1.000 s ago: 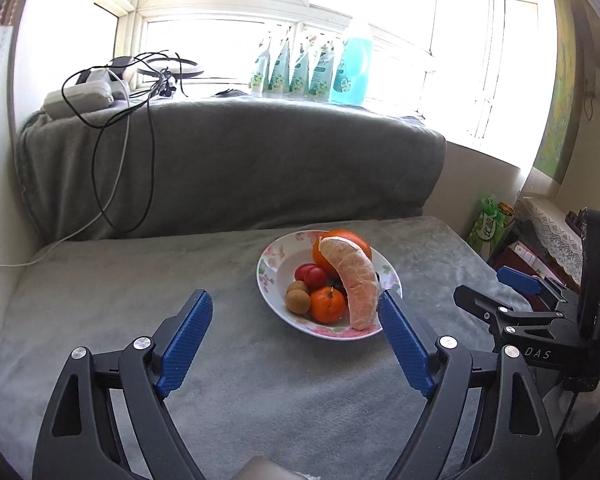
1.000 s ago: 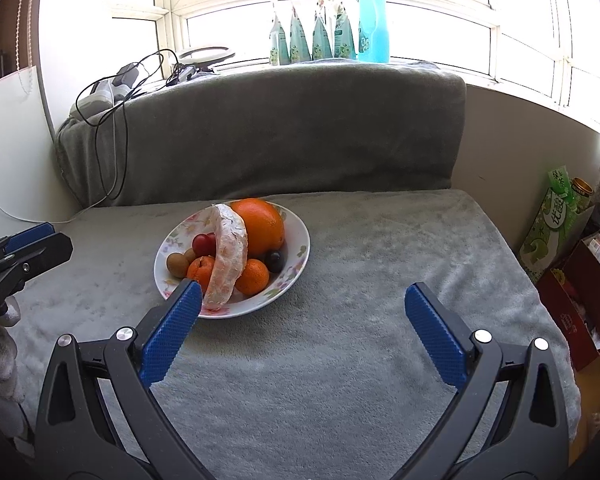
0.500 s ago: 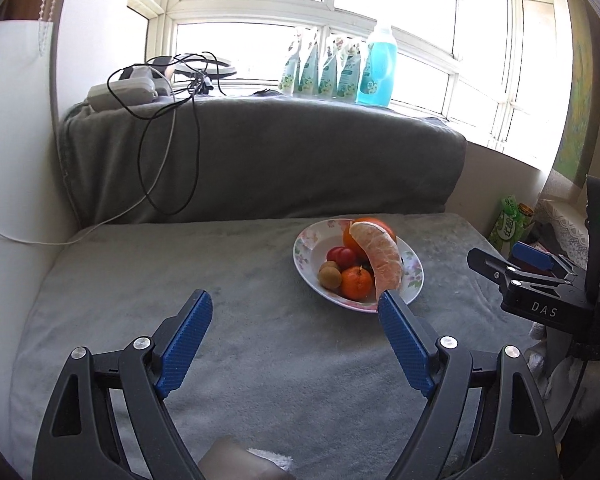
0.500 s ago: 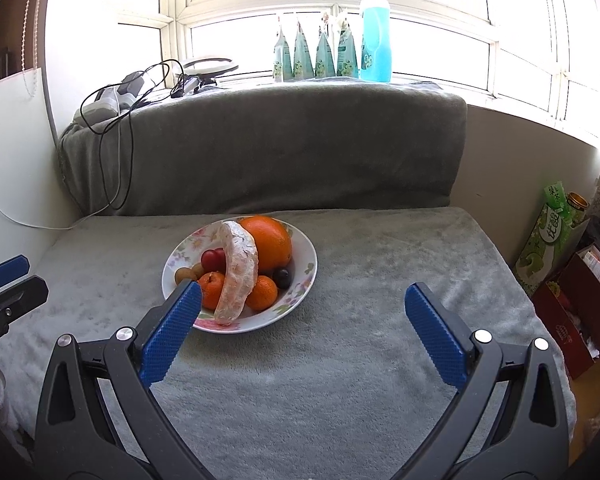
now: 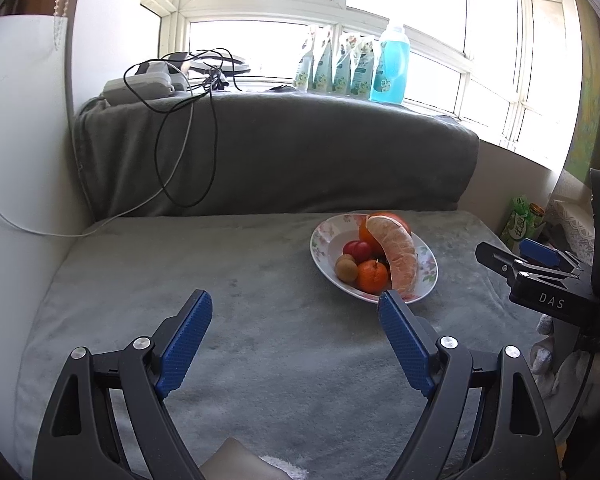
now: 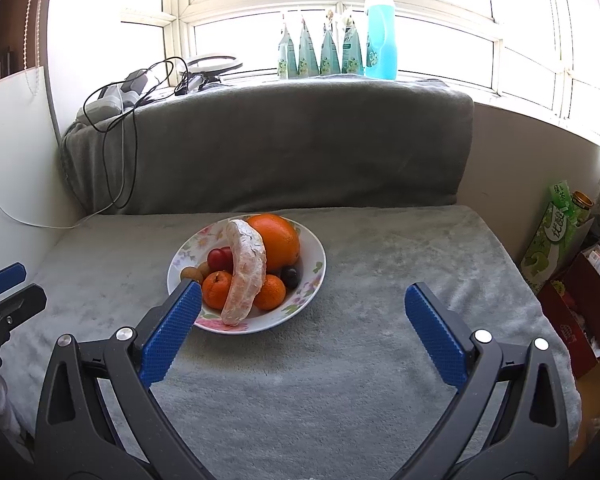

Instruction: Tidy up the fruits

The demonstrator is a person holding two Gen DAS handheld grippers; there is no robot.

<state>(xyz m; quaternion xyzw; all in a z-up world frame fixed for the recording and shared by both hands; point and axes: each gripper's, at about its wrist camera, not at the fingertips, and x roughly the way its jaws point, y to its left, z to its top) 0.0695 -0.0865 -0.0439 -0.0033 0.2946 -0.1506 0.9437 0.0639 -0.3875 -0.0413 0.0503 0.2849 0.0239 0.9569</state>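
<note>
The left gripper (image 5: 292, 308) is hovering low over the grey blanket (image 5: 220, 280), to the left of the plate (image 5: 320, 240) and short of it, its jaws standing wide with nothing between them. That spread is leaving room to take a fruit, though nothing shows which one.

All the fruit in view is sitting on the plate, a flowered dish resting on the blanket near its middle. Going left to right across the plate in the right wrist view: two small brown fruits (image 6: 192, 273) are lying at the left rim, red ones (image 6: 220, 257) are sitting just behind them, and a mandarin (image 6: 217, 290) is resting at the front. A peeled citrus segment (image 6: 247, 270) is leaning across the pile, propped on the fruit beneath. Behind it a large orange (image 6: 278, 240) is filling the back of the plate, with a second mandarin (image 6: 271, 292) and a dark plum (image 6: 290, 276) at its foot.

The right gripper (image 6: 304, 304) is hanging to the right of the plate and nearer the camera, jaws likewise wide and empty.

With the fruit gathered on the plate, the scene is fitting either a finished gathering or a pile waiting to be sorted out.
</note>
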